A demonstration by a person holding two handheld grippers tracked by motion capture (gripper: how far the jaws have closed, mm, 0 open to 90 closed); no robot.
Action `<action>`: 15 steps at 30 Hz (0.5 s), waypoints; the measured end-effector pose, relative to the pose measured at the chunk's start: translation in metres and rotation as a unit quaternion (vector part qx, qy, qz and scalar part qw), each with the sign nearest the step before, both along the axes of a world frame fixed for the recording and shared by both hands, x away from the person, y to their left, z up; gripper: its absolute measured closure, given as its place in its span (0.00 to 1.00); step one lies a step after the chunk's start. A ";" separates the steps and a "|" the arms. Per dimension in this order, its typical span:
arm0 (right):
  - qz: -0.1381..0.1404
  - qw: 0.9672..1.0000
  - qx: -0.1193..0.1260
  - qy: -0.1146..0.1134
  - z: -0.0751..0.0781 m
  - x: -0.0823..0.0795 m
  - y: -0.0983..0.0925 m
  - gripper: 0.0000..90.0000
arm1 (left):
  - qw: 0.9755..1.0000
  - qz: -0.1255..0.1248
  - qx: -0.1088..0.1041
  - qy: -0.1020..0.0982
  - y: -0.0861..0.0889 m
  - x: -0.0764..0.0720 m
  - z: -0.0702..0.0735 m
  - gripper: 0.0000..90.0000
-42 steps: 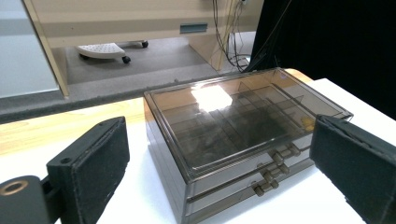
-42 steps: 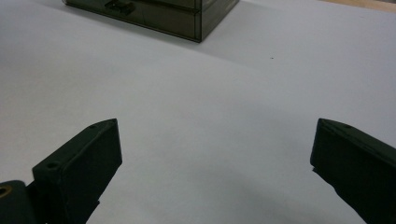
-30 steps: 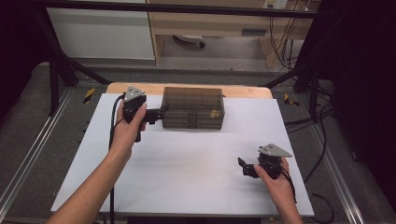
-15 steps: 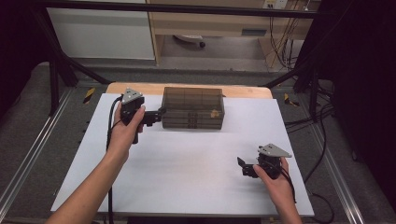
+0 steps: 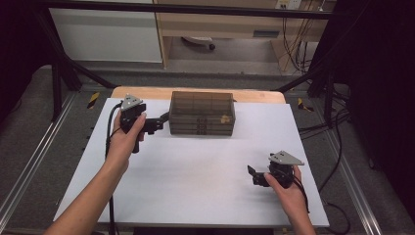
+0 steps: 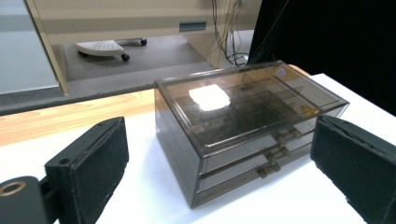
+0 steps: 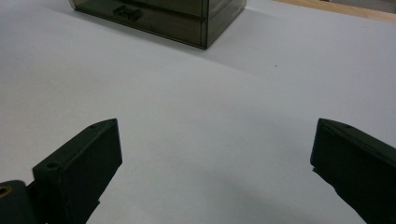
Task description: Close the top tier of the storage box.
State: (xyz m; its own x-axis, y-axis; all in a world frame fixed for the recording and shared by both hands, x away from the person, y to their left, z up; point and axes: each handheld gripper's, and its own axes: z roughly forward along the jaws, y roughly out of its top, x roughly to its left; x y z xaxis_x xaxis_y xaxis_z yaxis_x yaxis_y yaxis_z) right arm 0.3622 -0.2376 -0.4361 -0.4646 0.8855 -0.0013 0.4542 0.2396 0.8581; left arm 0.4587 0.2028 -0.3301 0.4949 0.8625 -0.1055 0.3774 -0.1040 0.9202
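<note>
Both pairs of jaws stand wide apart, holding nothing. Seen from above, the left gripper (image 5: 157, 124) sits at the far left of the white sheet (image 5: 195, 186), its jaws pointing sideways at the left end of the drawer box (image 5: 201, 114), just beside it; whether they touch it cannot be told. The left hand (image 5: 125, 142) wraps the handle, wrist bent a little, with the forearm running back to the near-left corner of the table (image 5: 142, 92). In the left gripper view the box (image 6: 243, 126) stands ahead between the open pads (image 6: 93, 163), showing three stacked drawers with small pulls, all pushed in, under a clear lid.

The right gripper (image 5: 255, 175) rests low over the near-right part of the sheet, well apart from the box, jaws pointing left. The right hand (image 5: 286, 188) grips it from behind, the forearm coming straight up from the near edge. In the right gripper view bare sheet (image 7: 196, 140) lies between the jaws, and the box's corner (image 7: 187, 18) is far ahead.
</note>
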 end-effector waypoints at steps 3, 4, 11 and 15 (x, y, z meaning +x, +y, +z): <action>0.000 1.000 0.001 0.000 0.000 -0.001 0.000 0.03 | 1.000 -0.003 0.002 -0.001 0.002 -0.002 0.000 0.05; 0.000 1.000 0.001 0.000 0.000 0.000 0.000 0.03 | 1.000 -0.004 0.003 -0.001 0.003 -0.002 0.000 0.05; 0.003 1.000 -0.002 -0.002 0.000 0.000 0.001 0.03 | 1.000 -0.013 0.010 0.002 0.009 -0.005 -0.001 0.05; 0.003 1.000 -0.001 0.001 0.000 0.000 0.001 0.03 | 1.000 -0.010 0.007 0.002 0.013 -0.007 -0.005 0.05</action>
State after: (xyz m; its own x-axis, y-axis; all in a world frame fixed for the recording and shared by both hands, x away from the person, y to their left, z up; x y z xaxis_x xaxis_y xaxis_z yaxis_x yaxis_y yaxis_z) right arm 0.3622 -0.2370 -0.4358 -0.4703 0.8825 -0.0023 0.4540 0.2442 0.8569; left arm 0.4516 0.2160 -0.3347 0.5113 0.8541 -0.0956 0.3794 -0.1245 0.9168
